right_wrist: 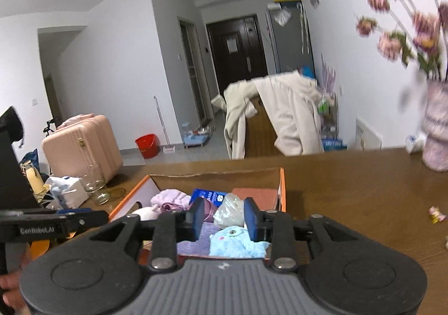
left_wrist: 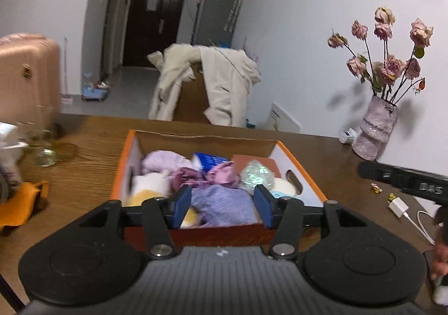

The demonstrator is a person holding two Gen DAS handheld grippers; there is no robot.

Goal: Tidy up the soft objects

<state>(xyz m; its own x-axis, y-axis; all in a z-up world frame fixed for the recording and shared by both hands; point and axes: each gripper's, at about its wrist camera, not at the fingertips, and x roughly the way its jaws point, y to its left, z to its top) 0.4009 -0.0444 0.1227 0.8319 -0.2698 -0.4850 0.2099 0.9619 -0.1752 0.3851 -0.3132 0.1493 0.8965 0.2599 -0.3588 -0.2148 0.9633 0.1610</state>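
A wooden table [left_wrist: 92,172] carries an open cardboard box [left_wrist: 301,168] with orange edges, and the soft objects lie inside this box. In it are a lilac knitted cloth [left_wrist: 221,204], a pale purple plush [left_wrist: 161,161], a white and yellow plush [left_wrist: 147,187], a crumpled pink satin cloth [left_wrist: 224,172], a light blue plush [right_wrist: 235,242] and a blue packet [left_wrist: 208,160] whose print is too blurred to read.

On the black bar of the left gripper, seen from the right wrist camera, the writing looks like "CenRobot.AI", though the letters are small. On the right gripper's bar, seen from the left wrist camera, only "DAS" can be read.

The left gripper [left_wrist: 222,210] hangs above the near part of the box with its blue pads [left_wrist: 179,208] moderately apart; they press on nothing, the lilac cloth is only seen below the gap. The right gripper [right_wrist: 224,221] is above the near right part of the box, its jaws a little apart and not holding anything; the light blue plush lies beneath them.

At the far right of the table stands a pink mottled vase [left_wrist: 375,132] with dried roses [left_wrist: 392,62]. A white charger [left_wrist: 399,208] with its cable lies near the right edge.
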